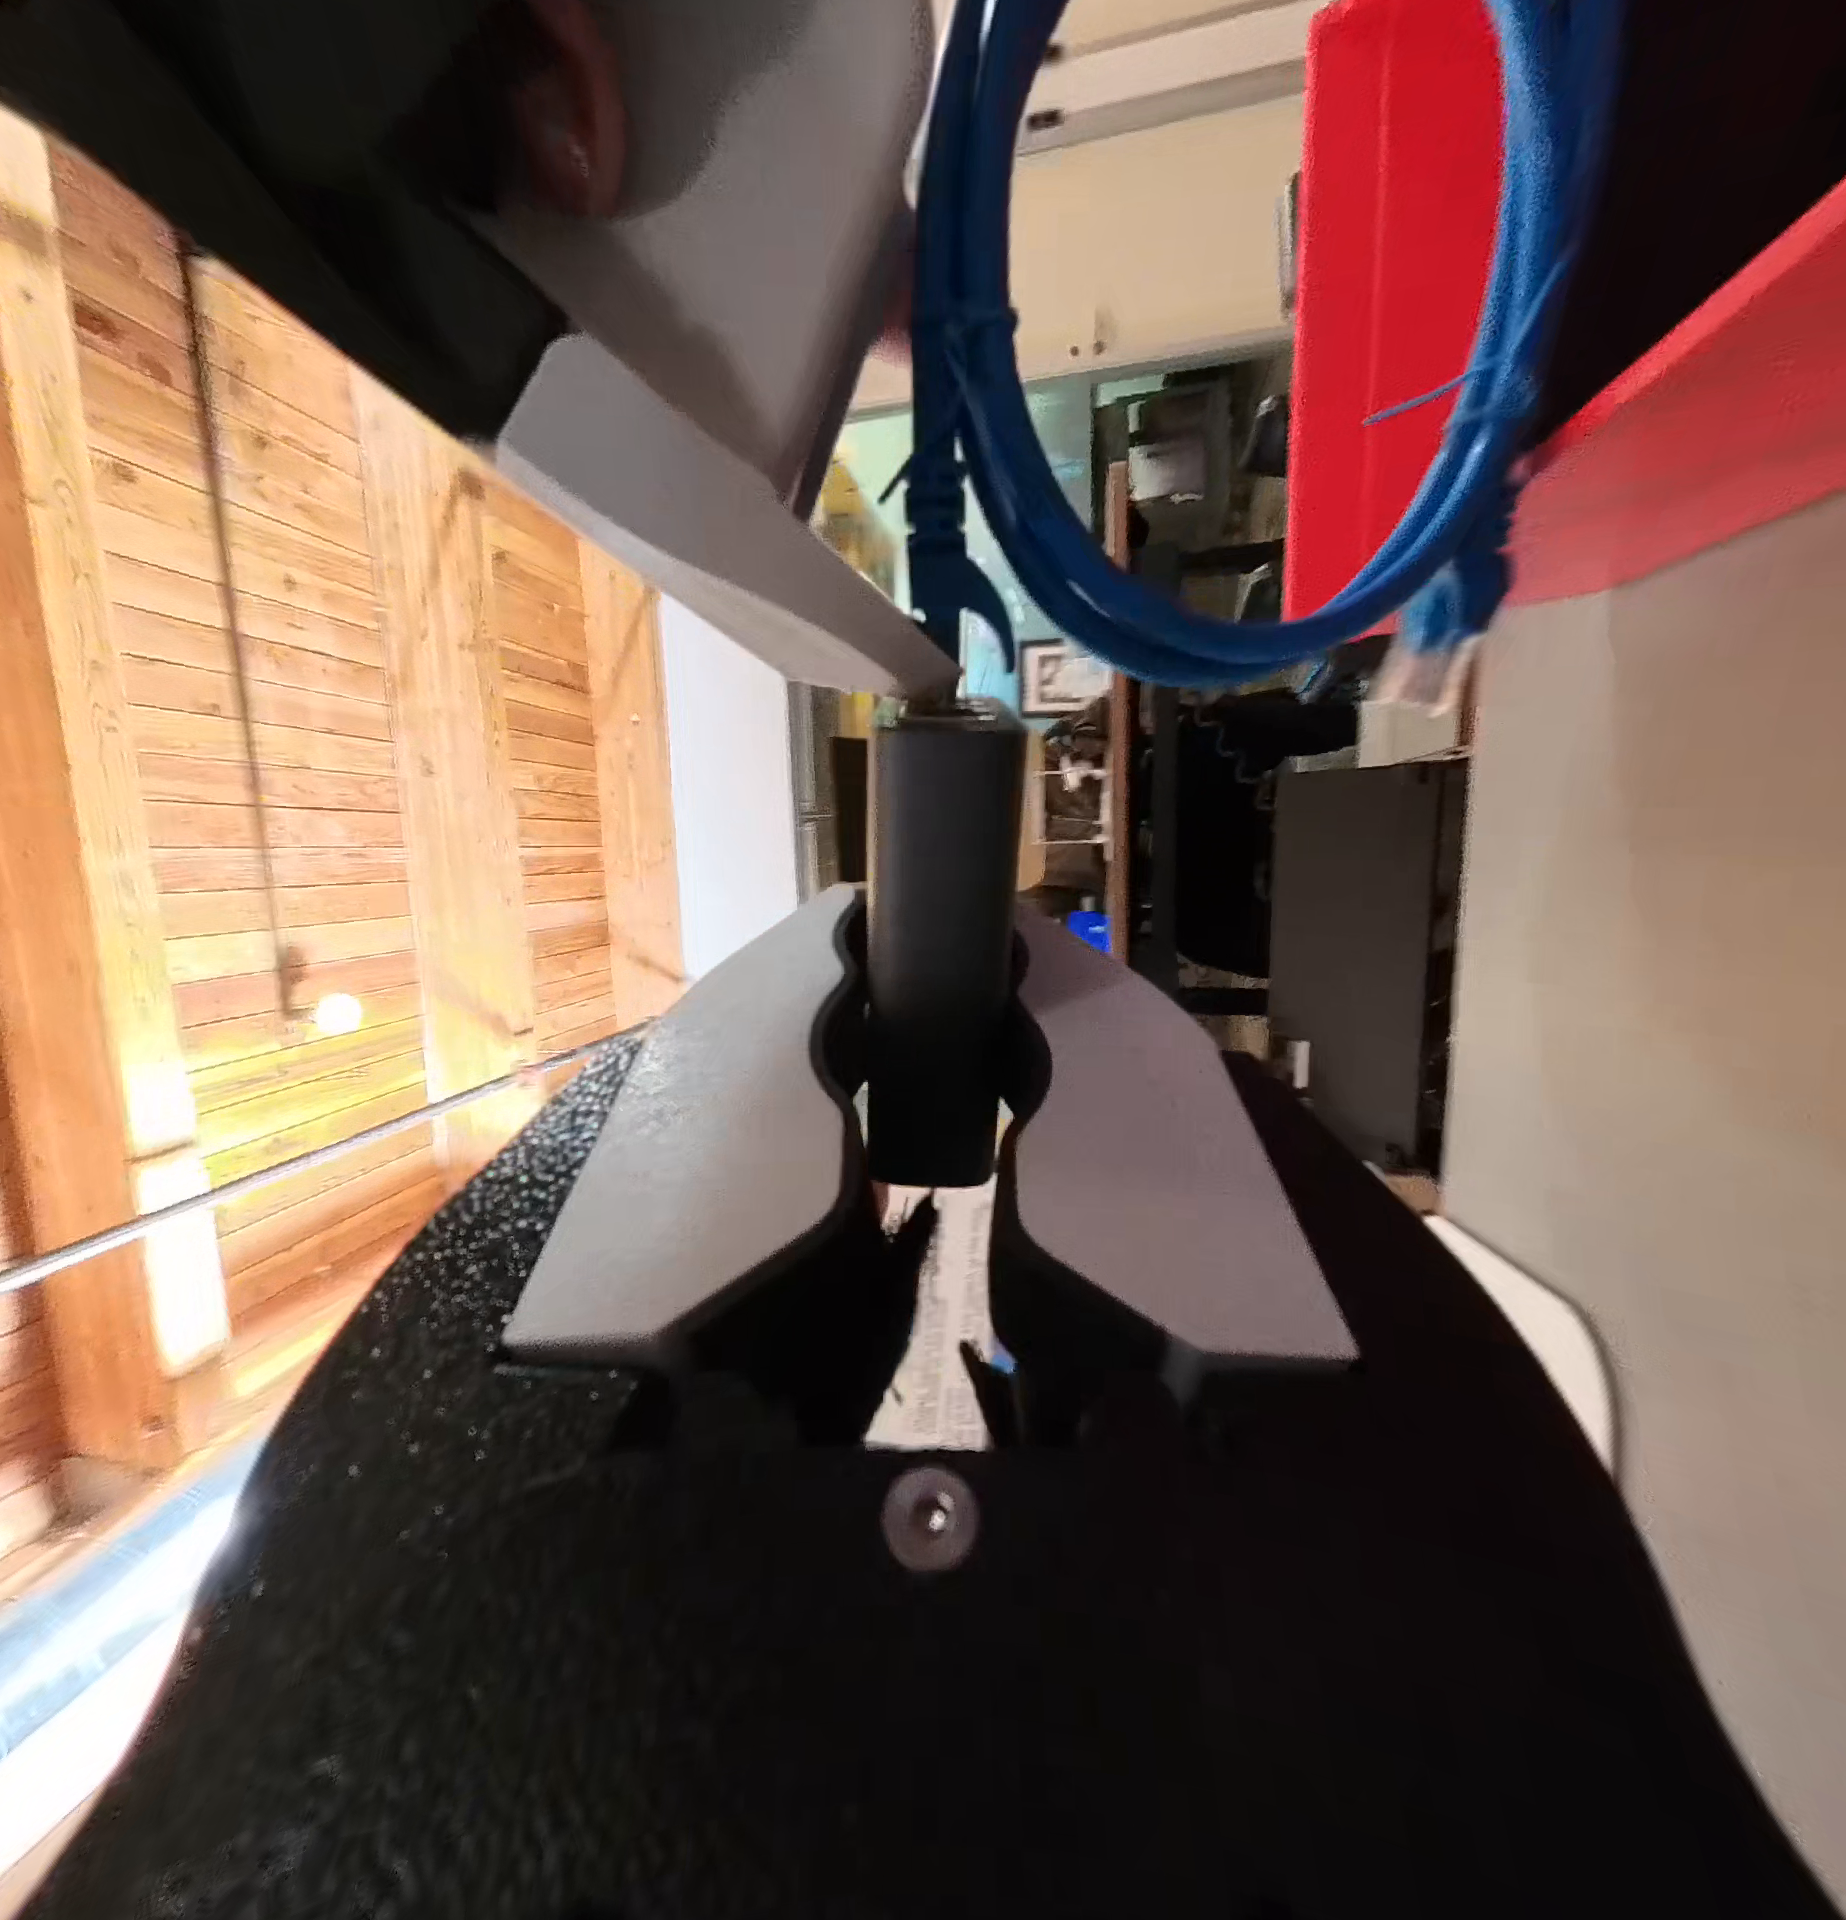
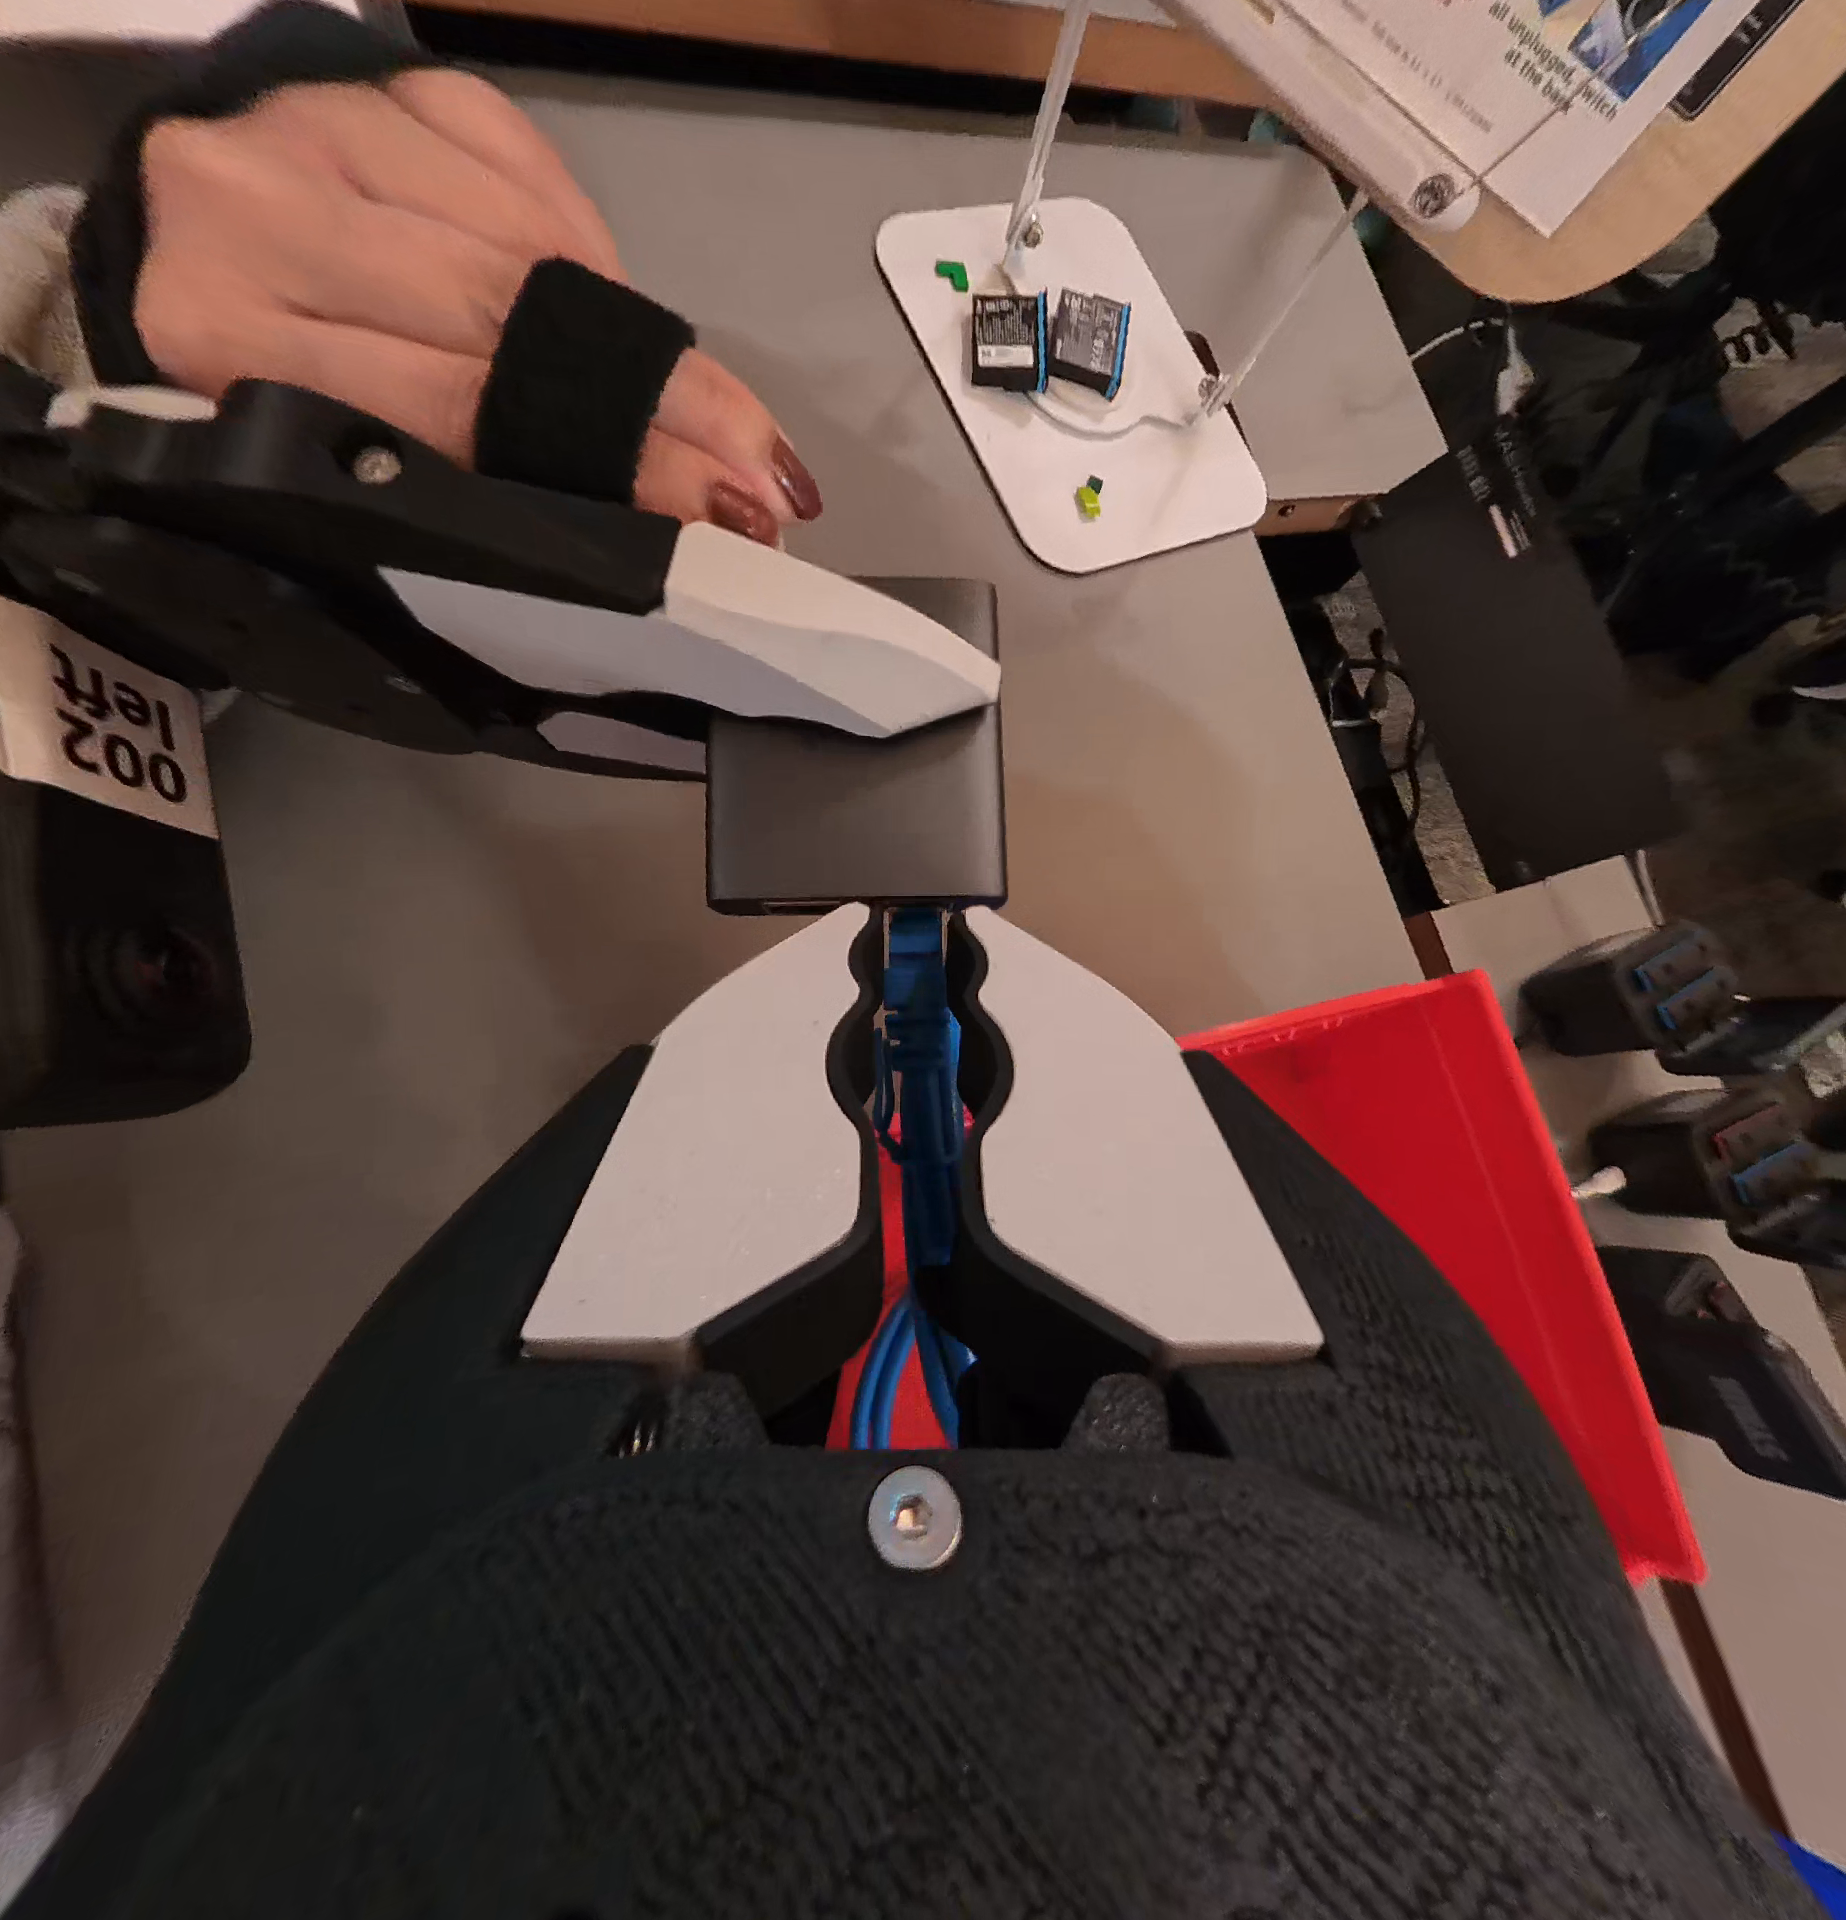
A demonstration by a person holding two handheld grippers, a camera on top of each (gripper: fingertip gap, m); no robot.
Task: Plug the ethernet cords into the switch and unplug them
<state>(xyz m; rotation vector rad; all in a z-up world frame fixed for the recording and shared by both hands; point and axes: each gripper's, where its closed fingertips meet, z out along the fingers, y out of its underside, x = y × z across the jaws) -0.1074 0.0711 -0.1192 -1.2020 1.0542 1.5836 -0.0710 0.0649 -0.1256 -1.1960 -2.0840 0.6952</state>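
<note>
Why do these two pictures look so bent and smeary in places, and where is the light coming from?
Left wrist view: the wide lens bows the wooden plank wall; glare whitens the lower left edge; the blue network cable and red bin are motion-smeared, while the black box in the left gripper is sharp. Right wrist view: evenly lit, soft shadows on the grey table; corners stretched and blurred.

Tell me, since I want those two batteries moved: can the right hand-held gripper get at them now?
Probably not: the right hand-held gripper is shut on the blue plug, and the black box lies between it and the batteries.
</note>
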